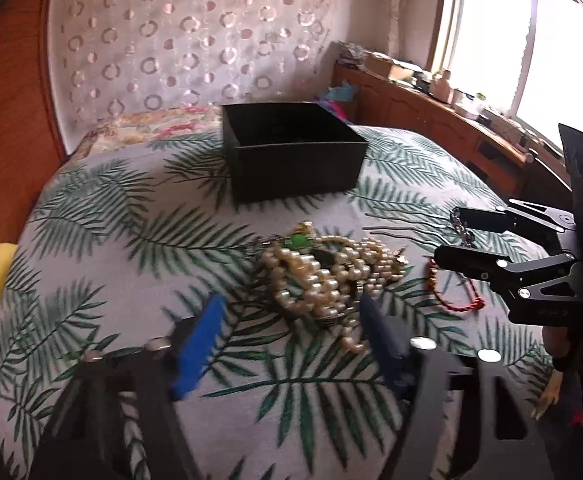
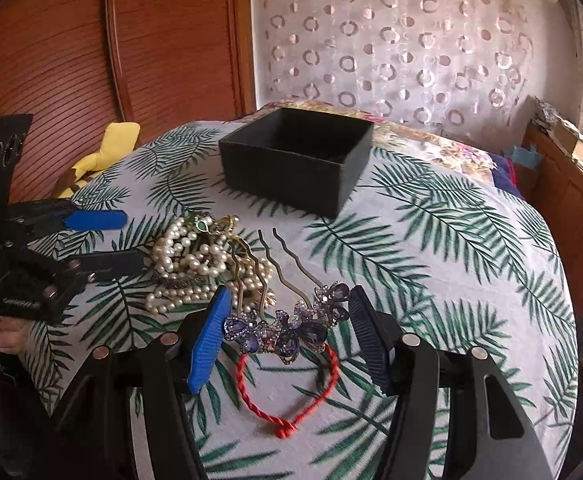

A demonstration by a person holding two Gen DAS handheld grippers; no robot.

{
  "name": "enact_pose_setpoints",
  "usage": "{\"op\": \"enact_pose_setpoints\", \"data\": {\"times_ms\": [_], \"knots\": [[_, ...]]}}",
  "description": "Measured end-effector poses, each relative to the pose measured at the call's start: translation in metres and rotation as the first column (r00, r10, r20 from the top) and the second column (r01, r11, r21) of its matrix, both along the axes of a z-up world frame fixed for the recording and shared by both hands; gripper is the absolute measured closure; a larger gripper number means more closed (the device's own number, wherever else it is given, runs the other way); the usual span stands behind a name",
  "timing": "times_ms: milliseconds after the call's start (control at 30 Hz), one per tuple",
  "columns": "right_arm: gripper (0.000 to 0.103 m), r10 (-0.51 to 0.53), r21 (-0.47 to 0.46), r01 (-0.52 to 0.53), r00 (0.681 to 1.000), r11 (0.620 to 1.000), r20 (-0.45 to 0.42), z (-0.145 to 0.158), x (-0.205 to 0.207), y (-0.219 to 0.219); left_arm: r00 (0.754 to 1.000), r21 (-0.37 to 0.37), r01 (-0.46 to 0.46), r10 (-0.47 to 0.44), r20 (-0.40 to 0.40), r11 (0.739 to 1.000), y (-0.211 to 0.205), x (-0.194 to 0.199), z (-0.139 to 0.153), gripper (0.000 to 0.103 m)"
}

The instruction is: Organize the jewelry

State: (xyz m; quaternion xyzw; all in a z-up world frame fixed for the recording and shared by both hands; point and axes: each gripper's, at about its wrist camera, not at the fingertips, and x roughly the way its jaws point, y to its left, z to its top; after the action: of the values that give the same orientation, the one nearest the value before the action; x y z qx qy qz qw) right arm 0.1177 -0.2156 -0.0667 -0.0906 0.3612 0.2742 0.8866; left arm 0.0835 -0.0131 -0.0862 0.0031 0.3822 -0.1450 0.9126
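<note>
Jaws both spread — right gripper straddles purple hairpin; left gripper faces pearls.

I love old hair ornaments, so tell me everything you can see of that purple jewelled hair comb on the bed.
The hair comb has a cluster of purple faceted stones shaped like flowers or butterflies, set in what looks like metal. Wavy bronze-coloured prongs point away toward the black box. It lies flat on the leaf-print bedspread, its prongs resting against the pearl pile and its jewelled end over the red cord bracelet. The right hand-held gripper is open with one finger on each side of it, not visibly touching.
</note>
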Motion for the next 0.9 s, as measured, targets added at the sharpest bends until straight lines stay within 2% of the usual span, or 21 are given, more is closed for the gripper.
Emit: {"op": "enact_pose_setpoints", "data": {"times_ms": [33,100,233,300,333,367,567,900], "knots": [[0.04,-0.003,0.0,0.003,1.0,1.0,0.001,0.0,-0.001,-0.002,1.0,-0.001,0.004,-0.004,-0.001,1.0,-0.002,0.001,0.0,0.057],[0.04,-0.005,-0.003,0.005,1.0,1.0,0.003,0.0,-0.002,-0.004,1.0,-0.001,0.016,-0.016,-0.006,1.0,-0.008,0.006,0.0,0.064],[0.04,-0.005,0.0,0.005,1.0,1.0,0.002,-0.001,-0.002,-0.005,0.999,0.001,0.03,-0.03,-0.037,1.0,-0.014,0.018,-0.006,0.065],[0.04,-0.004,0.002,0.004,1.0,1.0,0.0,-0.002,-0.003,-0.003,0.999,0.014,0.023,-0.023,-0.028,1.0,-0.016,0.02,-0.007,0.068],[0.04,-0.003,0.002,0.003,1.0,1.0,0.0,-0.002,-0.003,-0.002,0.999,0.013,0.023,-0.022,-0.03,1.0,-0.016,0.021,-0.007,0.082],[0.04,-0.002,0.003,0.002,1.0,1.0,0.0,-0.002,-0.003,-0.002,0.999,-0.003,0.029,-0.029,-0.04,1.0,-0.014,0.022,-0.008,0.088],[0.04,0.005,0.007,-0.005,1.0,1.0,-0.001,-0.003,-0.005,-0.001,1.0,-0.02,0.026,-0.026,0.004,0.999,-0.003,0.014,0.0,0.09],[0.04,0.001,0.023,-0.002,1.0,1.0,0.019,0.008,-0.004,-0.003,0.994,-0.073,0.04,-0.033,0.105,0.997,0.007,-0.001,0.05,0.09]]}}
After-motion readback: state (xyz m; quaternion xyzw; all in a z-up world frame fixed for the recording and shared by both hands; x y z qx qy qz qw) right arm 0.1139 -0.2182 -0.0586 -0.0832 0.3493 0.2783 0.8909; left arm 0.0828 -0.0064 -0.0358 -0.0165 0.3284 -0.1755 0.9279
